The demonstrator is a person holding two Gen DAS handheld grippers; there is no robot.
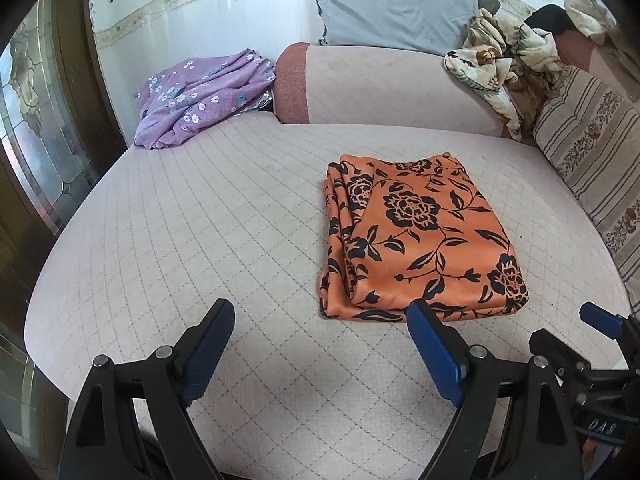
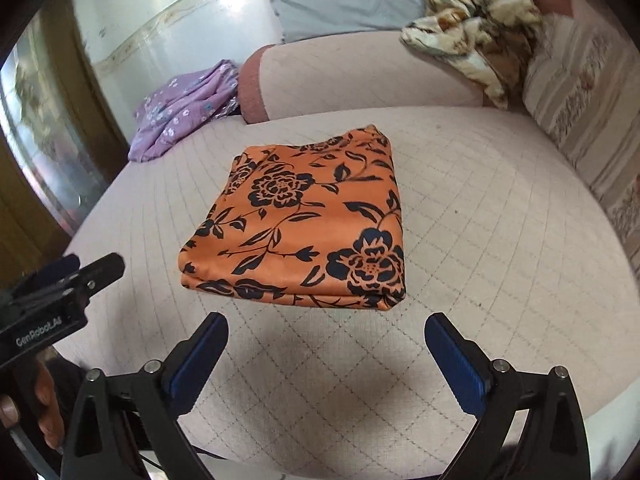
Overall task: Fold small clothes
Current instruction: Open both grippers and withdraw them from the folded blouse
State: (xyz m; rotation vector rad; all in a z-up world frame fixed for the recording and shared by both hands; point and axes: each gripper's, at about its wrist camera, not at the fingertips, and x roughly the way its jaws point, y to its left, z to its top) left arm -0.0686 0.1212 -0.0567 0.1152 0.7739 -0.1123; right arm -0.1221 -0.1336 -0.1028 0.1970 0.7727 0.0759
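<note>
Our orange flowered cloth lies folded into a neat rectangle in the middle of the quilted cushion. We judge this piece done. Next we would reach for the crumpled purple garment at the far left corner. Our left gripper and right gripper both hover wide open, holding nothing. On the left gripper's body we read "GenRobot.AI"; on the right's, "DAS".

I look across a pale quilted sofa seat with a rolled backrest at twelve o'clock. Behind it a glossy white tiled wall catches light. A wooden door with leaded glass stands at nine o'clock, a striped cushion at three.
</note>
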